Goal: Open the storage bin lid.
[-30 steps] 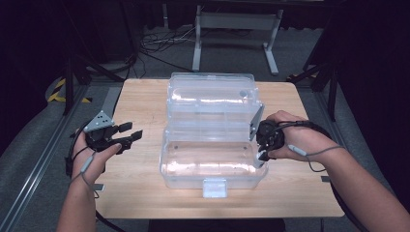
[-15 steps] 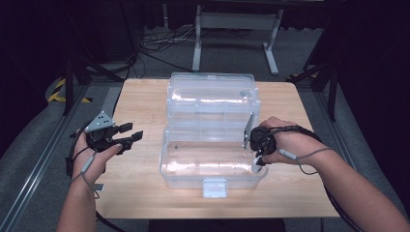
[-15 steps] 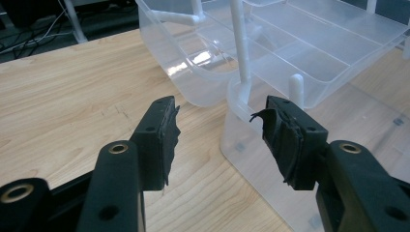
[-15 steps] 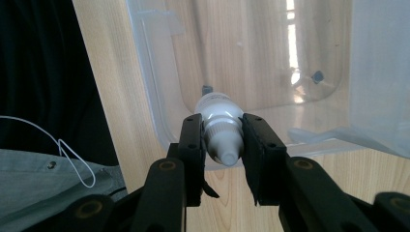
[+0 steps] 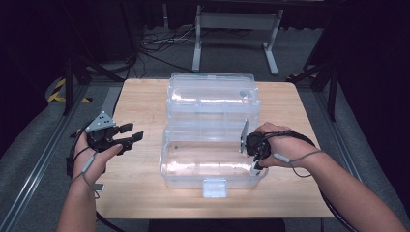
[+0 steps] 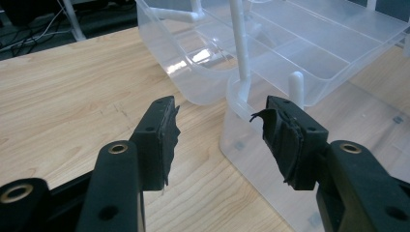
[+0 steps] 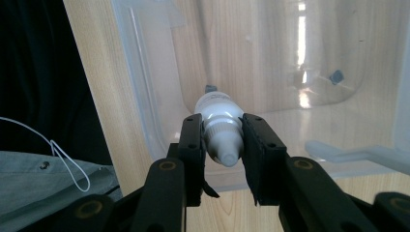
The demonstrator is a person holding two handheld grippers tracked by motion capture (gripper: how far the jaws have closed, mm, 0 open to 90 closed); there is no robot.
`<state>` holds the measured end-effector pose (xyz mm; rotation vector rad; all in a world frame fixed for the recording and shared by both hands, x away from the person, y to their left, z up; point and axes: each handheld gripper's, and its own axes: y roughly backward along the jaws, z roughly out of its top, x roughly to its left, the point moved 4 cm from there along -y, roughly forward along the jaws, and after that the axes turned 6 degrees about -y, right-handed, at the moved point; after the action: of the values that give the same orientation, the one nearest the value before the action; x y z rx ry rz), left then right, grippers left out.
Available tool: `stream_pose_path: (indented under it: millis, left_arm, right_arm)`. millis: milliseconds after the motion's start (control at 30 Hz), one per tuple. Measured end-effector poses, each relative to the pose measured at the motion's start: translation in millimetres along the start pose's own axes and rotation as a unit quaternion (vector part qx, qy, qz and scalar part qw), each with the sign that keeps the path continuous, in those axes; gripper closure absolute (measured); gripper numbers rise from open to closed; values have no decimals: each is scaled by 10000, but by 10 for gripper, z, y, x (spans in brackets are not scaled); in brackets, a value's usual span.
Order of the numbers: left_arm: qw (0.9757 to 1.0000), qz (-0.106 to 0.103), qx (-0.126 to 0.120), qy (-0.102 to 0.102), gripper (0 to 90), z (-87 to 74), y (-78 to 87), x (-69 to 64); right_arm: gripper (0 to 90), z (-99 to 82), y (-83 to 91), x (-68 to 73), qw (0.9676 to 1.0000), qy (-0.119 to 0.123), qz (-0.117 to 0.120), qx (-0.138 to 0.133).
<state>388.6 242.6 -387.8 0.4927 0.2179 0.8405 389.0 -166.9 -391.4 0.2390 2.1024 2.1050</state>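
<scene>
A pale wooden table (image 5: pixel 145 101) bears an open clear plastic box (image 5: pixel 211 145). Left of the box, the left gripper (image 6: pixel 220 128) waits, jaws spread and empty. The right gripper (image 7: pixel 220 140) pinches a small white bottle (image 7: pixel 220 126) over the box's near tray; best lowered gently before letting go.

Clear glossy plastic box (image 5: pixel 212 145), matt white plastic bottle (image 7: pixel 220 128), wood-grain table (image 5: pixel 145 96)
</scene>
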Motion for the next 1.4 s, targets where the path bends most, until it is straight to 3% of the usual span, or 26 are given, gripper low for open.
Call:
stream_pose_path:
  millis: [533, 1400]
  left_arm:
    - [9999, -32, 104, -7, 451, -23, -30, -3]
    - [9997, -101, 227, -23, 446, -50, -68, -18]
  right_arm:
    - [715, 19, -263, -28, 9998, 4, 191, 84]
    - [714, 19, -393, -26, 9996, 15, 223, 141]
